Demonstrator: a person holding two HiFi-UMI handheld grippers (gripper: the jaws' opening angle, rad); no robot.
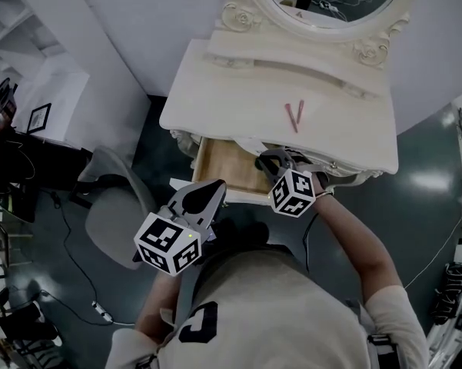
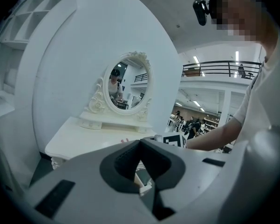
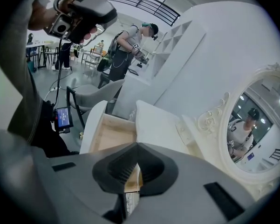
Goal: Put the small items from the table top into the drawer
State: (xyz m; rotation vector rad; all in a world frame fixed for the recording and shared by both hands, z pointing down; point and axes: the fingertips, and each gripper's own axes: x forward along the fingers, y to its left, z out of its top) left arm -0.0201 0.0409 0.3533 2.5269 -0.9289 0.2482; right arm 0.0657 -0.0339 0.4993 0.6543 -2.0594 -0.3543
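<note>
Left gripper (image 1: pixel 215 184): jaws pressed together, nothing between them; it hangs out in front of the open drawer, apart from it.
Right gripper (image 1: pixel 274 157): jaws closed tight too, and it's empty; tips tilt down at the drawer's right end, by the table's front edge.
Drawer (image 1: pixel 219 166): pulled out, wooden floor showing, just ahead of the left gripper and close beside the right one.
Red sticks (image 1: pixel 294 116): two thin ones in a V on the table top, beyond the right gripper, untouched.
Table (image 1: pixel 238 98): white, with an oval mirror (image 1: pixel 323 6) at the back, far side from both grippers.
</note>
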